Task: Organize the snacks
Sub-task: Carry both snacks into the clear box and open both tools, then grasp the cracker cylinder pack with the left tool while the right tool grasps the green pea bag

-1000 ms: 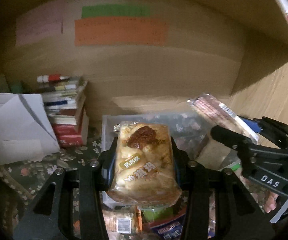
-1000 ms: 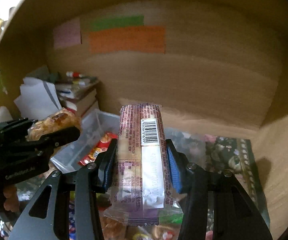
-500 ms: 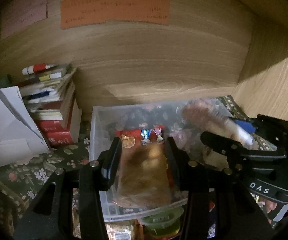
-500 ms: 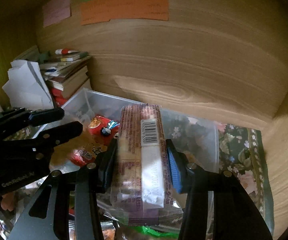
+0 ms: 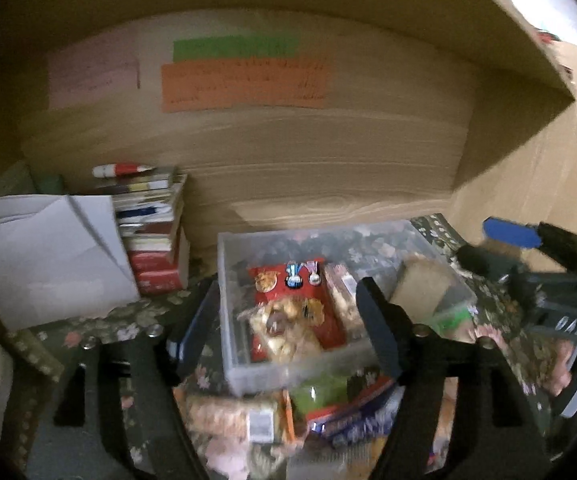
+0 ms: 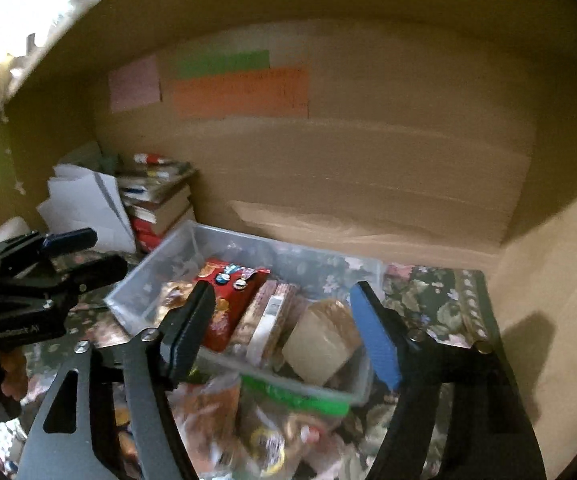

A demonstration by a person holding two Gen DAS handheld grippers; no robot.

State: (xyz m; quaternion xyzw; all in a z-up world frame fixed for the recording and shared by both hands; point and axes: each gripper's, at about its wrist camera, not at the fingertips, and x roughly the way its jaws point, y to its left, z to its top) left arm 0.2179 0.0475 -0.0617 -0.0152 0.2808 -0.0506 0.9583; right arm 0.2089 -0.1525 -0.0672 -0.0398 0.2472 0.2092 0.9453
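- Snacks: the bread packet (image 5: 284,328) and the long bar (image 6: 266,320) now lie in the clear box (image 5: 224,280) near the desk's back edge, no longer gripped.
- Left tongs (image 5: 284,320) and right tongs (image 6: 284,320) are opening, empty.
- More packets (image 5: 328,412) wait at the front edge.

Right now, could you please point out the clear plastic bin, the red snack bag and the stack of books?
clear plastic bin (image 5: 288,374): left wrist view, near wall.
red snack bag (image 6: 244,286): right wrist view, upper face.
stack of books (image 5: 154,252): left wrist view, spines.
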